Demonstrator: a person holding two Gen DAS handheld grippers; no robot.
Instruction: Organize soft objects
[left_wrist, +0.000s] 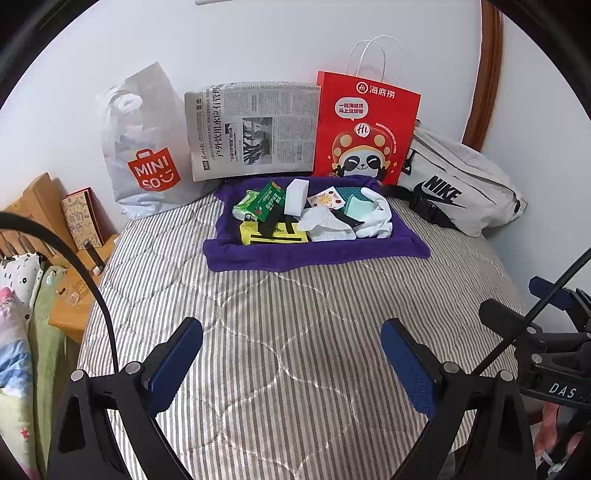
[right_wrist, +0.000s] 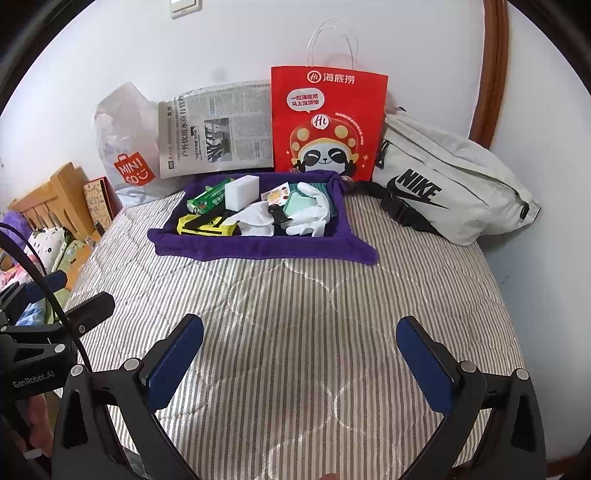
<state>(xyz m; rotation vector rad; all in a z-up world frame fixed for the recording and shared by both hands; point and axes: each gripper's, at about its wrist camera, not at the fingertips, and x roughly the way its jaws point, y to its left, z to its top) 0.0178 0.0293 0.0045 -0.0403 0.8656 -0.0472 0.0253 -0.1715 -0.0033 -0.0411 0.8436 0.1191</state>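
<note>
A purple cloth tray (left_wrist: 258, 254) (right_wrist: 258, 253) sits at the far side of the striped bed. It holds a white sponge block (left_wrist: 296, 197) (right_wrist: 242, 188), white gloves (left_wrist: 376, 218) (right_wrist: 314, 214), a green packet (left_wrist: 267, 201) (right_wrist: 210, 199), a yellow and black item (left_wrist: 266, 236) (right_wrist: 201, 227), a white cloth (left_wrist: 325, 225) (right_wrist: 256, 221) and a mint pad (left_wrist: 358, 208) (right_wrist: 301, 206). My left gripper (left_wrist: 291, 358) is open and empty, well short of the tray. My right gripper (right_wrist: 301, 358) is open and empty too, also short of it.
Against the wall stand a MINISO plastic bag (left_wrist: 147, 147) (right_wrist: 125, 147), a folded newspaper (left_wrist: 251, 129) (right_wrist: 218, 129), a red paper bag (left_wrist: 365, 125) (right_wrist: 327, 118) and a grey Nike waist bag (left_wrist: 458, 184) (right_wrist: 450, 177). A wooden headboard (left_wrist: 37, 199) and pillows lie left.
</note>
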